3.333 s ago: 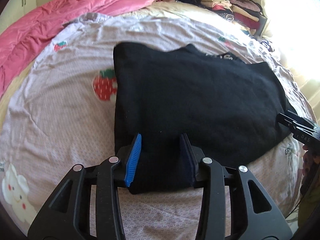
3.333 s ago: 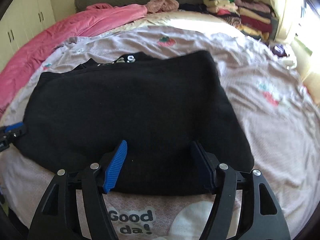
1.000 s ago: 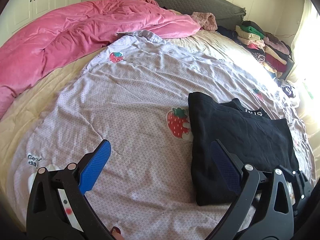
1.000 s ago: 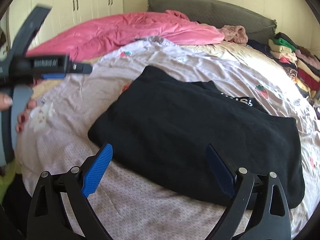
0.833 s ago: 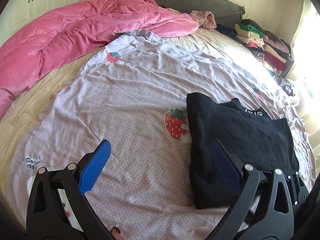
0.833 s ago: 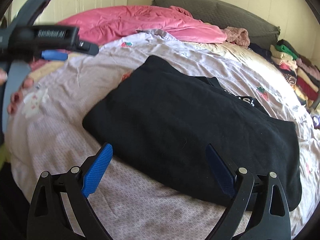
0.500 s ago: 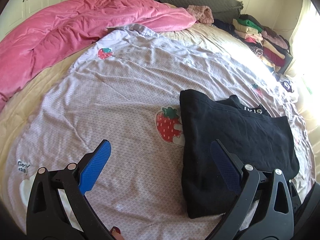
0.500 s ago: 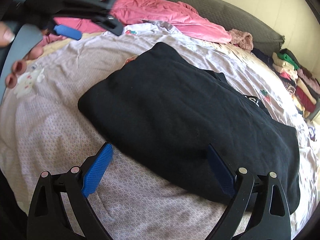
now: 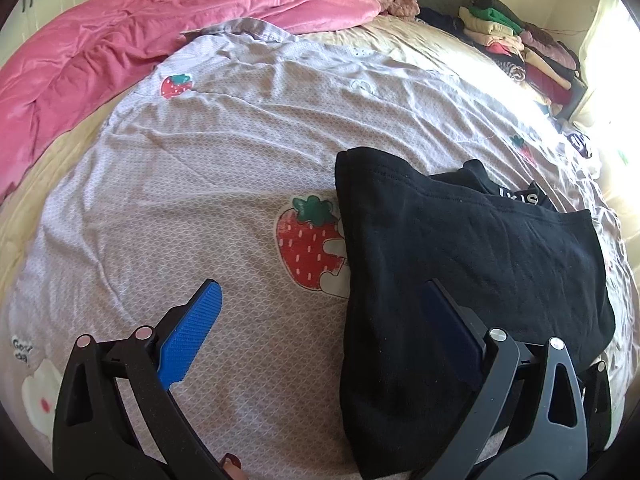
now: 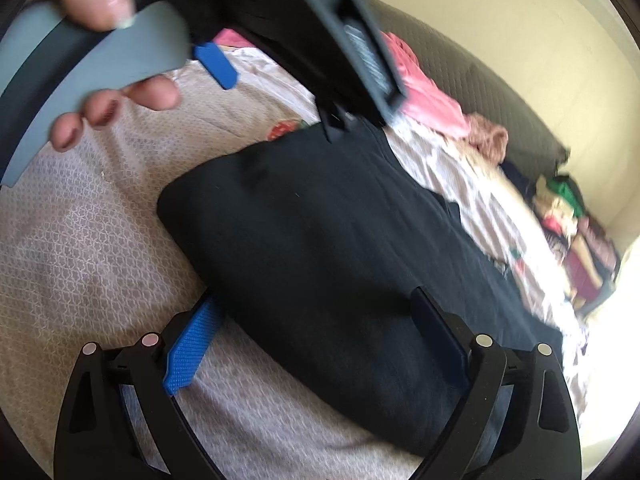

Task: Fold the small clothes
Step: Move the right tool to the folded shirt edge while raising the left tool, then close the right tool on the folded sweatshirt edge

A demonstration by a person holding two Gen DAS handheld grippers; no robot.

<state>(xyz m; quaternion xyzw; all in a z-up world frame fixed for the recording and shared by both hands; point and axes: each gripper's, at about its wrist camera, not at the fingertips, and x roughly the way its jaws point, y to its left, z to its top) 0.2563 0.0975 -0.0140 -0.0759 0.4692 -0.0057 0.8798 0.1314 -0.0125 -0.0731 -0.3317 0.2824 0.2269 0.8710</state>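
**Folded black garment on the bed, both grippers spread wide**

The black garment (image 9: 460, 264) lies folded into a thick rectangle on the lilac patterned bedsheet (image 9: 192, 184), its left edge just beside a printed strawberry (image 9: 308, 248). A strip of white lettering shows at its far edge, near the neckline.

The left gripper (image 9: 320, 328) hangs over the near left corner of the garment with its jaws far apart, holding nothing; its right finger stands over the black cloth and its left finger over bare sheet. The right gripper (image 10: 316, 332) is likewise spread wide and empty, straddling the garment's near edge from the other side. In the right wrist view the left gripper's body crosses the top of the frame, blurred, with the person's hand (image 10: 108, 52) wrapped round its grey handle.

Farther out, a pink quilt (image 9: 120, 40) is bunched along the left of the bed. A stack of folded clothes (image 9: 520, 52) sits at the far right corner, by a dark grey headboard (image 10: 472, 80).
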